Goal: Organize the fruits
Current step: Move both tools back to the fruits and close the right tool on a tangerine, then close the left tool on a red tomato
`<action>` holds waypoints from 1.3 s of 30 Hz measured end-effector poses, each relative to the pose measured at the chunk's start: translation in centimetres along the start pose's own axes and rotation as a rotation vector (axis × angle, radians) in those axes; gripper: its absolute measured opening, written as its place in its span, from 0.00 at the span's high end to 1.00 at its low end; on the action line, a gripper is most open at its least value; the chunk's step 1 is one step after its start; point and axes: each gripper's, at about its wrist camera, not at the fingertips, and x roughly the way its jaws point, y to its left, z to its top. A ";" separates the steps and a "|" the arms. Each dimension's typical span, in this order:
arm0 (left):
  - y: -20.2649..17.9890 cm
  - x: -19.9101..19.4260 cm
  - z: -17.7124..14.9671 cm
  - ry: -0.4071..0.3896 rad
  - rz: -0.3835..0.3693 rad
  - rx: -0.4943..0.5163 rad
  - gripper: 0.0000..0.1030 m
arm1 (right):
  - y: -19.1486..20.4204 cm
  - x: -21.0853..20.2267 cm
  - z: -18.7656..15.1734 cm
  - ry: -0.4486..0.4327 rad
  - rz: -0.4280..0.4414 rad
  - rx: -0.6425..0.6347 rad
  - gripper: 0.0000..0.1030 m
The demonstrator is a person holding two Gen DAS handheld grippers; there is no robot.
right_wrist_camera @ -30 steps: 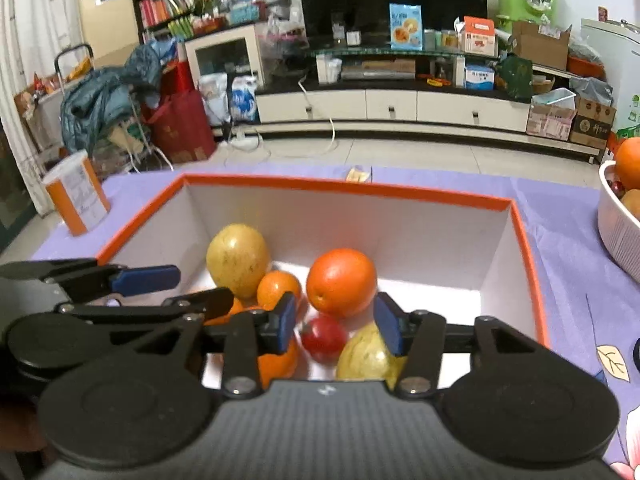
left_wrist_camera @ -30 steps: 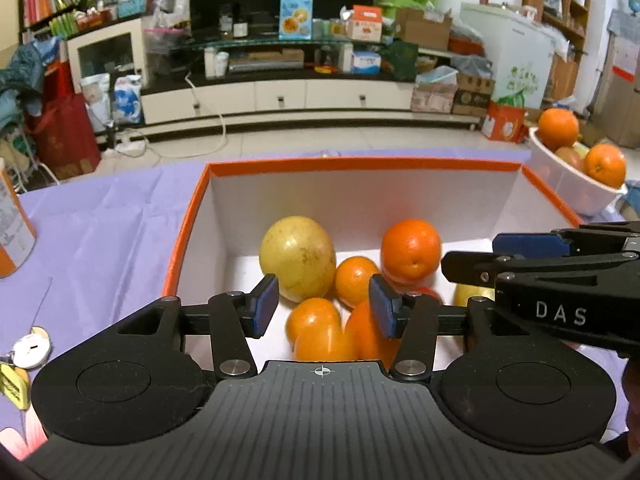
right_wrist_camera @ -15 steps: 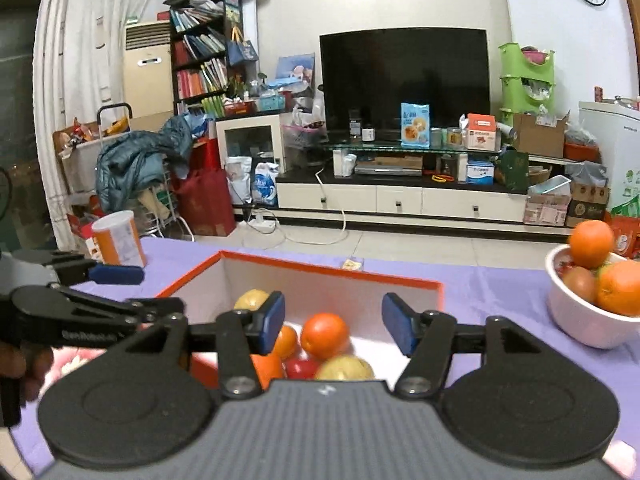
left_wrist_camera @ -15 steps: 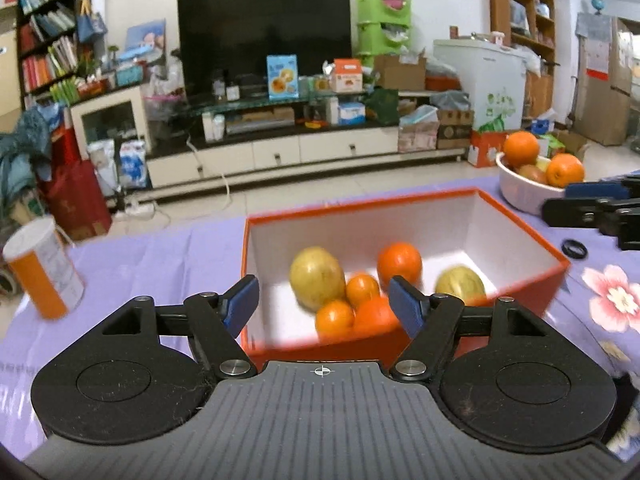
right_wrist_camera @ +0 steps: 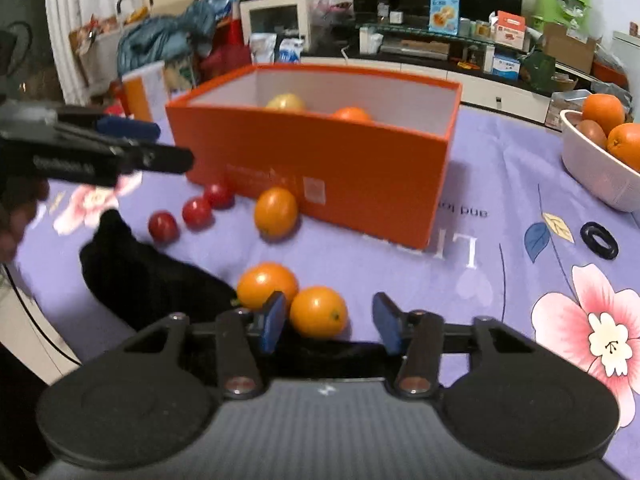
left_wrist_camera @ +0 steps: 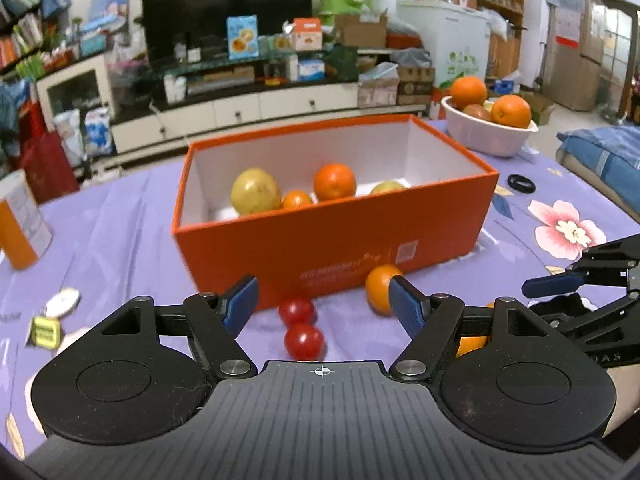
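Found the left gripper [left_wrist_camera: 322, 302] with jaws spread wide, just opened, nothing between the pads. Found the right gripper [right_wrist_camera: 330, 320] with jaws just closing yet apart, a small glossy orange [right_wrist_camera: 318, 312] sitting between them nearer the left pad, not pinched.

Noted the purple flowered cloth [left_wrist_camera: 120, 240] covering the table. Saw the orange box [left_wrist_camera: 332, 248] at its middle, open-topped, white inside, with faint print on the front wall. Counted fruit inside it: a big yellow-green fruit [left_wrist_camera: 256, 192] with a dull, speckled skin, a round deep-coloured orange [left_wrist_camera: 334, 181] beside it, a little orange [left_wrist_camera: 297, 200] in front between the two, and a second yellowish fruit [left_wrist_camera: 387, 187] mostly hidden by the wall. Saw a white bowl [left_wrist_camera: 486, 136] past the box's right corner, heaped with oranges and a brownish fruit.

Spotted loose fruit on the cloth in front of the box: an oval orange [right_wrist_camera: 276, 212] just beside the front wall, a bright orange [right_wrist_camera: 267, 284] next to the one between the right jaws, and three shiny red tomatoes [right_wrist_camera: 197, 212] in a slanting row to the left. Spotted a black ring [right_wrist_camera: 599, 240] lying well to the right.
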 end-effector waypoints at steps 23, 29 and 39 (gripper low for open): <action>0.2 2.3 -2.8 0.152 0.005 0.037 0.69 | -1.2 1.9 0.2 0.017 0.027 0.035 0.65; 1.7 3.6 -3.0 0.205 0.038 -0.016 0.71 | -1.0 2.3 0.3 0.026 0.034 0.020 0.65; 2.0 4.6 -3.3 0.246 0.030 -0.020 0.81 | -1.2 2.4 0.4 0.037 0.041 0.038 0.65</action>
